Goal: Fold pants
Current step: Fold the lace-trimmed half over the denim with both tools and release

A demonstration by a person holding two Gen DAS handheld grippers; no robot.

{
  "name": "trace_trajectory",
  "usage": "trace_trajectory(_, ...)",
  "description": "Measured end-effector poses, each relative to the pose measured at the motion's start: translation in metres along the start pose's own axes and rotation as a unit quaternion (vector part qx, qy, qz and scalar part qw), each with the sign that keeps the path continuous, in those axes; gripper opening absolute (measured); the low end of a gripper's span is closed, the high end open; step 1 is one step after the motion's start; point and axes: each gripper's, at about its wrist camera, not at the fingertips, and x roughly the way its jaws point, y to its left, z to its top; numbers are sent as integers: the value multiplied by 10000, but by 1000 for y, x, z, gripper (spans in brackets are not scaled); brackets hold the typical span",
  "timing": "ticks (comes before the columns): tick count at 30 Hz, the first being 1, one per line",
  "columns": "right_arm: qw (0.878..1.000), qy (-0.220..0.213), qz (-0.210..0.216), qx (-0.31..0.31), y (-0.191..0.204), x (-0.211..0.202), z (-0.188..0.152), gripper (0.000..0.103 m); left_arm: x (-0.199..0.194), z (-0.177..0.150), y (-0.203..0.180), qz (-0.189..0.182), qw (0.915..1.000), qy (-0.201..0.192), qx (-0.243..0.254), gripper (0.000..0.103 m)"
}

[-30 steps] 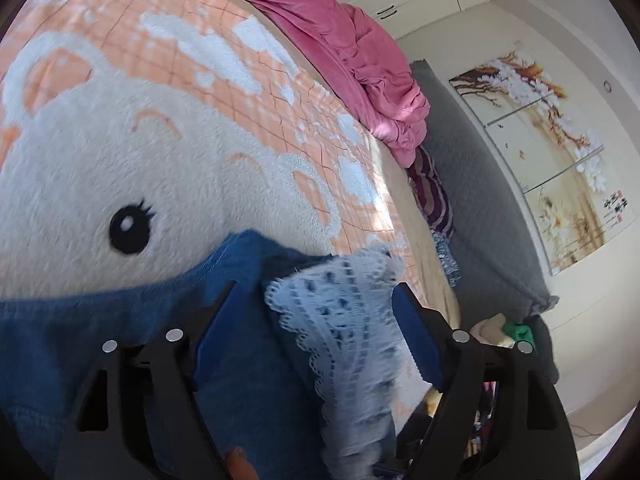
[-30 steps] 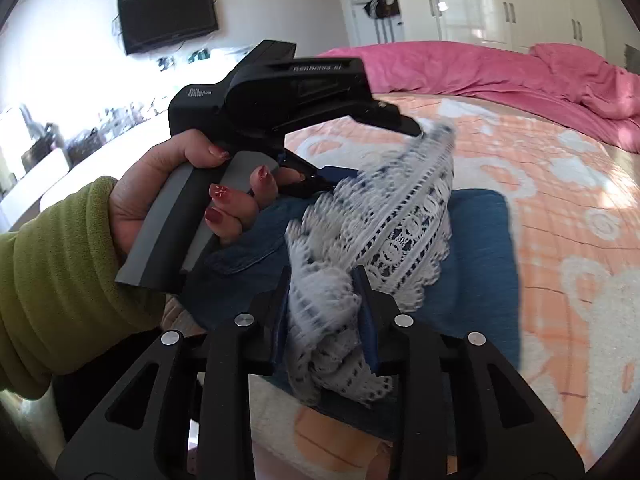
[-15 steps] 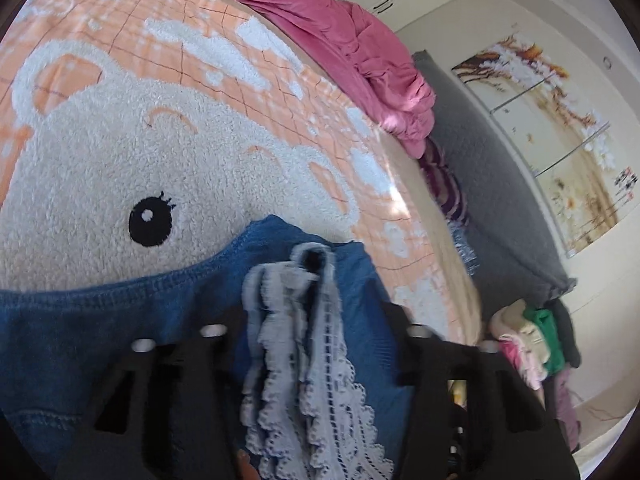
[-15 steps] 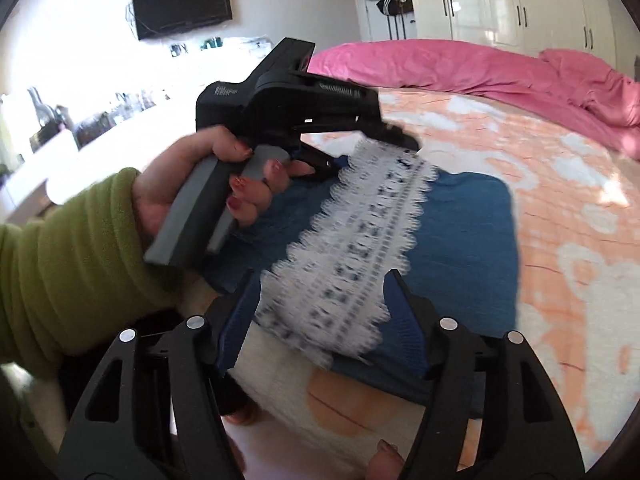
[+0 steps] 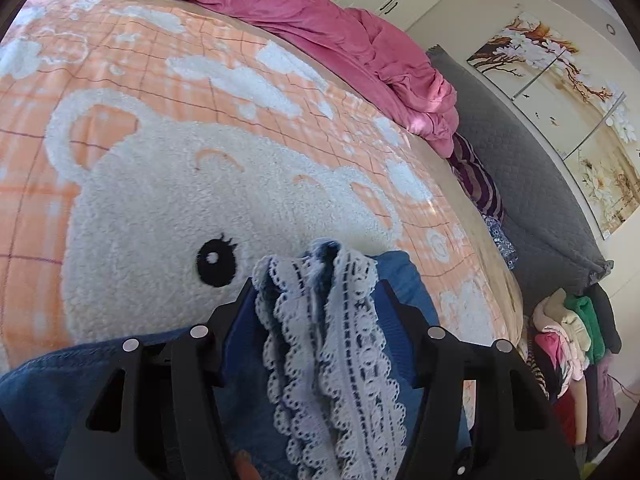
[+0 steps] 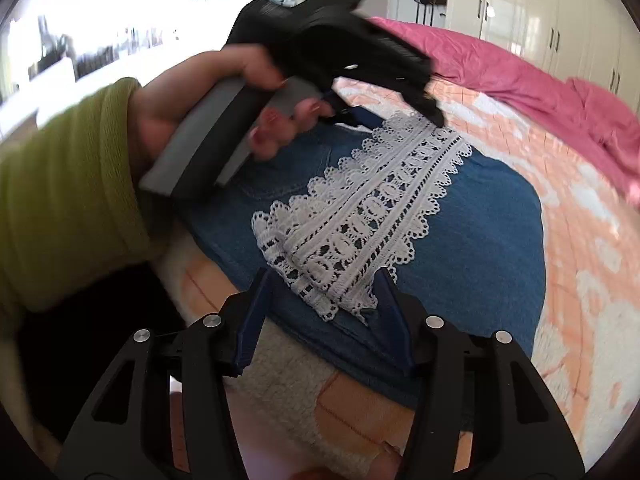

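Over the pants [image 6: 480,248] — left claw [image 5: 316,292] opening, right claw [image 6: 324,280] closing — both straddle lace trim [image 6: 360,216]

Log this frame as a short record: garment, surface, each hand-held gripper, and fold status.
garment: blue denim pants with a white lace trim lying flat across them
surface: orange bear-print blanket on a bed; pink duvet bunched at the far side
left hand-held gripper: jaws opening, far end of the lace strip between them, pads not pressing
right hand-held gripper: jaws closing, near end of the lace strip between them, pads not pressing
fold status: pants lie in a compact folded rectangle
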Motion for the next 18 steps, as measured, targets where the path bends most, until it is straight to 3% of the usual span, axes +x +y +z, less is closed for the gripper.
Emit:
trace_trajectory(2, 9994, -138, 116, 287, -11, -9, 0, 46, -15, -4, 3, 18, 9999, -95, -39, 68)
trace_trajectory(5, 9984, -356, -48, 446, -27, -28, -3, 46, -39, -16, 1, -48, 9997, -232, -90, 70)
trace_trajectory(12, 9950, -511, -686, 516, -56, -55, -11, 47, -90, -67, -8, 75, 9990, -317, -318, 71)
trace_trajectory(16, 9932, -606, -657, 739, -73, -61, -12, 49, -107, -92, -19, 256, 9987, -307, -326, 71)
trace_trajectory(18, 9928, -561, -716, 785, -76, -62, -14, 52, -109, -103, -20, 165, 9989, -169, -415, 71)
